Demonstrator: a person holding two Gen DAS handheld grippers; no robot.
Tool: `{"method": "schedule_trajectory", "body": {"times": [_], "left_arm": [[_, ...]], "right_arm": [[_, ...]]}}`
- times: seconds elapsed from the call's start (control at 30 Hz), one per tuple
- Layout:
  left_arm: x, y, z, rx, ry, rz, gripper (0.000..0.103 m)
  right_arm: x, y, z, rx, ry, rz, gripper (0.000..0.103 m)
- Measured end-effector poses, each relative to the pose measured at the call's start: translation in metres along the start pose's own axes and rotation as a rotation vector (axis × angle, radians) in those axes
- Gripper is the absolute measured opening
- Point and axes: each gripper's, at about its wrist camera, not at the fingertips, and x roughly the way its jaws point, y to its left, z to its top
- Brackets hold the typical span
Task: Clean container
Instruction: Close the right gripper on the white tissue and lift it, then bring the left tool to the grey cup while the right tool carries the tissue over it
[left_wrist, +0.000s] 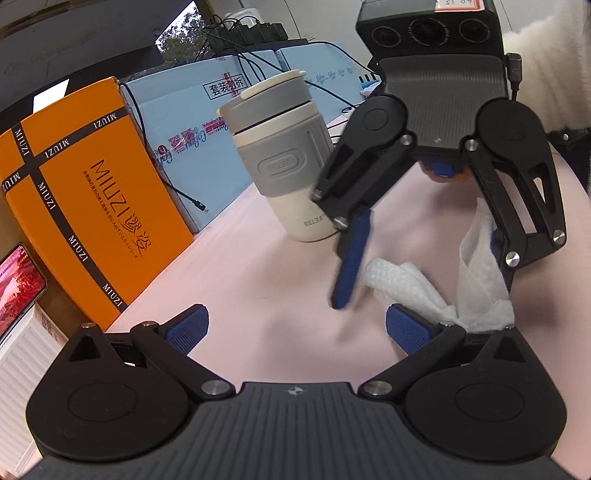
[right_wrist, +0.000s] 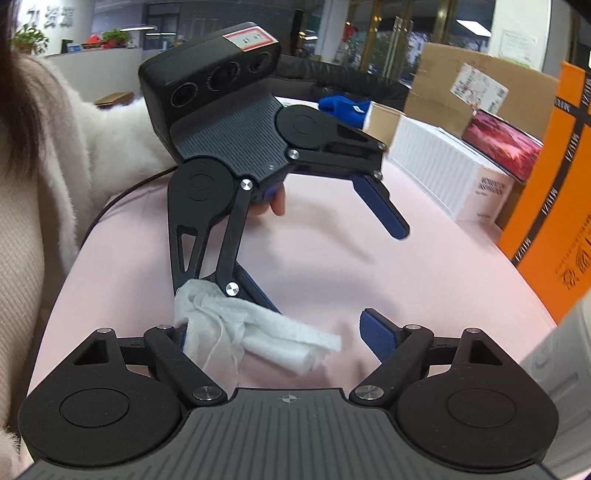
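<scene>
Looking along the left wrist view first: finding the left gripper (left_wrist: 295, 317) spread open over the pink table (left_wrist: 240, 295), pinching nothing, with the white wipe (left_wrist: 476, 280) brushing only its right-hand pad. Facing the right gripper (left_wrist: 417, 273) across the table, also gaping, the wipe draping over one of its fingers rather than being squeezed between the two. Spotting the cup (left_wrist: 280, 158) beyond, standing upright with its lid on, long axis vertical, up and to the left of both sets of jaws and partly hidden behind the right gripper's dark finger; sitting near the orange box (left_wrist: 85, 199). Turning to the right wrist view: seeing the right gripper (right_wrist: 280, 328) wide open, the wipe (right_wrist: 255, 328) bunching against its left pad and against the lower finger of the left gripper (right_wrist: 338, 269), itself open. Catching what is probably the cup as a pale blur at the far right edge, suggesting the right hand as the nearer one. Judging the wipe as needing a proper pinch before reaching the cup.
</scene>
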Motion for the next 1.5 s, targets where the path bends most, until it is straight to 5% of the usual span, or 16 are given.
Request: {"method": "schedule_trajectory", "body": {"times": [0.1, 0.27, 0.4, 0.6, 0.87, 1.03, 1.2, 1.4, 1.5], "left_arm": [[-0.005, 0.003, -0.001, -0.014, -0.022, -0.039, 0.103], [-0.028, 0.031, -0.006, -0.178, -0.152, -0.094, 0.103], [-0.025, 0.054, -0.008, -0.352, -0.227, 0.009, 0.103], [0.000, 0.044, 0.017, -0.394, -0.299, 0.169, 0.103], [0.038, 0.000, 0.066, -0.290, -0.295, 0.154, 0.103], [0.067, -0.015, 0.088, -0.217, -0.283, 0.207, 0.103], [0.092, -0.019, 0.102, -0.219, -0.287, 0.222, 0.103], [0.096, -0.017, 0.097, -0.275, -0.341, 0.224, 0.084], [0.092, -0.016, 0.094, -0.299, -0.350, 0.225, 0.084]], "right_arm": [[-0.004, 0.004, -0.002, 0.022, -0.009, 0.034, 0.047], [-0.012, 0.008, -0.013, 0.124, -0.028, 0.043, 0.035], [-0.024, 0.011, -0.024, 0.217, -0.079, 0.045, 0.017], [-0.078, 0.024, -0.029, 0.282, -0.329, -0.138, 0.016], [-0.166, 0.003, -0.037, 0.507, -0.621, -0.539, 0.016], [-0.172, -0.023, -0.027, 0.590, -0.613, -0.590, 0.016], [-0.154, -0.042, -0.014, 0.604, -0.498, -0.627, 0.016], [-0.143, -0.055, -0.011, 0.659, -0.471, -0.600, 0.016], [-0.138, -0.053, -0.010, 0.665, -0.480, -0.609, 0.016]]}}
